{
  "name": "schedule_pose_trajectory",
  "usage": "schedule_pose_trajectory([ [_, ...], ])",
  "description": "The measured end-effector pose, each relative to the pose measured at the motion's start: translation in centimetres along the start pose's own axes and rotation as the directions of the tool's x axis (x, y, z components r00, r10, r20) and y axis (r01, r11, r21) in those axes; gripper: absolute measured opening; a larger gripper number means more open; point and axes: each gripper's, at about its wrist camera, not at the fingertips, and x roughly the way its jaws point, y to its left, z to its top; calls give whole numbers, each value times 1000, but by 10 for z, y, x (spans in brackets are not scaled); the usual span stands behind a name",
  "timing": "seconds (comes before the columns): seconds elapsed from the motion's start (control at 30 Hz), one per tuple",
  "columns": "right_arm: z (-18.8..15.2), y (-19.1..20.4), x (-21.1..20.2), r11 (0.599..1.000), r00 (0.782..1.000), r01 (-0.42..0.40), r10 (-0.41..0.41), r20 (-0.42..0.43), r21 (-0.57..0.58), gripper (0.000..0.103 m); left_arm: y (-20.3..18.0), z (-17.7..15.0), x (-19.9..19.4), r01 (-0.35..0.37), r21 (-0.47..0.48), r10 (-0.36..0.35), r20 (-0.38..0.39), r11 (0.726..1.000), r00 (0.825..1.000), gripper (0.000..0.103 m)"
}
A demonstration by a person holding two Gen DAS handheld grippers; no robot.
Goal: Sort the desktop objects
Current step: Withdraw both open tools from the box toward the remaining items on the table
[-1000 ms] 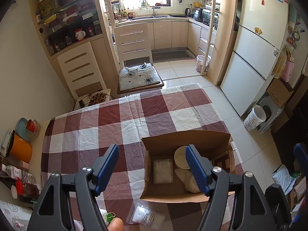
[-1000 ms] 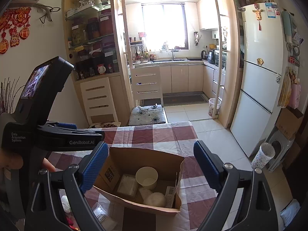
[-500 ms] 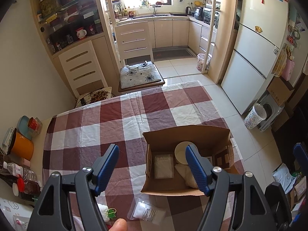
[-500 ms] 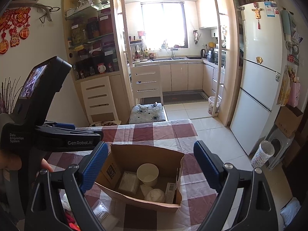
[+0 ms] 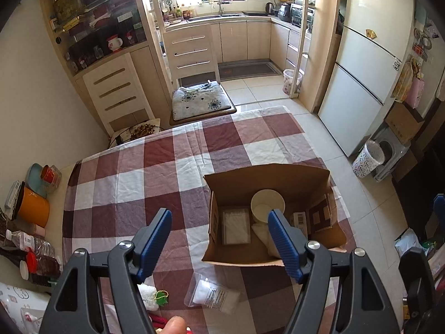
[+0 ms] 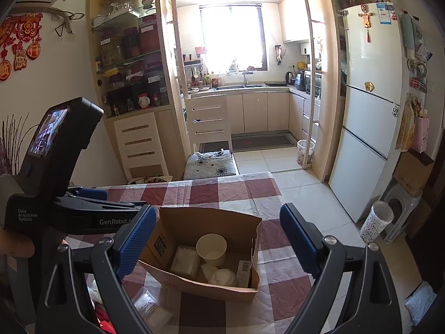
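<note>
An open cardboard box point(image 5: 264, 169) stands on the checked tablecloth point(image 5: 167, 161). In it are a white paper cup point(image 5: 267, 203), a flat white packet point(image 5: 235, 226), a soft white bundle point(image 5: 261, 235) and a small barcoded carton point(image 5: 299, 220). My left gripper point(image 5: 219, 217) hovers open and empty above the box's near left corner. A clear bag of white stuff point(image 5: 211, 292) and a white piece with a green beaded trinket point(image 5: 161, 297) lie on the cloth below it. My right gripper point(image 6: 218, 211) is open and empty, above and in front of the box point(image 6: 200, 284) with the cup point(image 6: 211, 246).
An orange mug point(image 5: 33, 208) and plastic bottles point(image 5: 30, 245) crowd the table's left edge. A cushioned chair point(image 5: 200, 100) stands at the far end. A patterned bin point(image 5: 367, 158) sits on the floor to the right, before the fridge point(image 5: 361, 78). The left device's screen point(image 6: 50, 139) fills the right view's left side.
The left wrist view has drawn back slightly, so the box sits a little higher in frame and more of the near cloth shows. The right view and both jaws are unchanged.
</note>
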Motion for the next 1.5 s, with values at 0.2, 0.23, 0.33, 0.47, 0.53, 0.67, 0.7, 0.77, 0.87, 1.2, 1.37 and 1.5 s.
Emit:
schedule_pose_trajectory([
  [0.2, -2, 1, -8, 1000, 1000, 8, -8, 2, 4, 92, -4, -7, -4, 5, 7, -5, -12, 1000, 1000, 74],
  [0.23, -2, 1, -10, 1000, 1000, 10, -10, 3, 5, 92, -4, -8, -4, 6, 9, -5, -13, 1000, 1000, 74],
  [0.33, -2, 0, -15, 1000, 1000, 17, -17, 5, 7, 92, -6, -11, -7, 10, 13, -10, -14, 1000, 1000, 74],
  [0.47, -5, 1, -23, 1000, 1000, 27, -27, 10, 10, 92, -8, -15, -12, 13, 18, -12, -15, 1000, 1000, 74],
  [0.53, -6, 1, -27, 999, 999, 30, -30, 11, 11, 92, -9, -16, -14, 14, 18, -14, -15, 1000, 1000, 74],
  [0.67, -8, 0, -34, 999, 999, 33, -33, 11, 15, 92, -10, -19, -17, 14, 15, -14, -14, 1000, 1000, 74],
  [0.7, -8, 0, -35, 999, 999, 33, -33, 12, 14, 92, -10, -20, -19, 14, 13, -13, -13, 1000, 1000, 74],
  [0.77, -9, 0, -37, 999, 999, 32, -32, 14, 13, 92, -10, -22, -22, 13, 9, -12, -11, 1000, 1000, 74],
  [0.87, -10, 0, -43, 1000, 999, 28, -29, 16, 10, 92, -9, -26, -26, 9, 1, -9, -10, 1000, 1000, 74],
  [1.2, -15, 1, -54, 1000, 1000, 12, -12, 15, -6, 92, -4, -41, -31, -1, -36, 0, -20, 999, 1000, 74],
  [1.37, -18, 4, -60, 1000, 1000, 2, -1, 17, -25, 92, -2, -49, -35, -4, -59, 3, -19, 998, 1000, 74],
  [1.5, -19, 5, -66, 999, 1000, -3, 4, 23, -34, 93, -2, -55, -38, -8, -66, 7, -16, 998, 1000, 74],
])
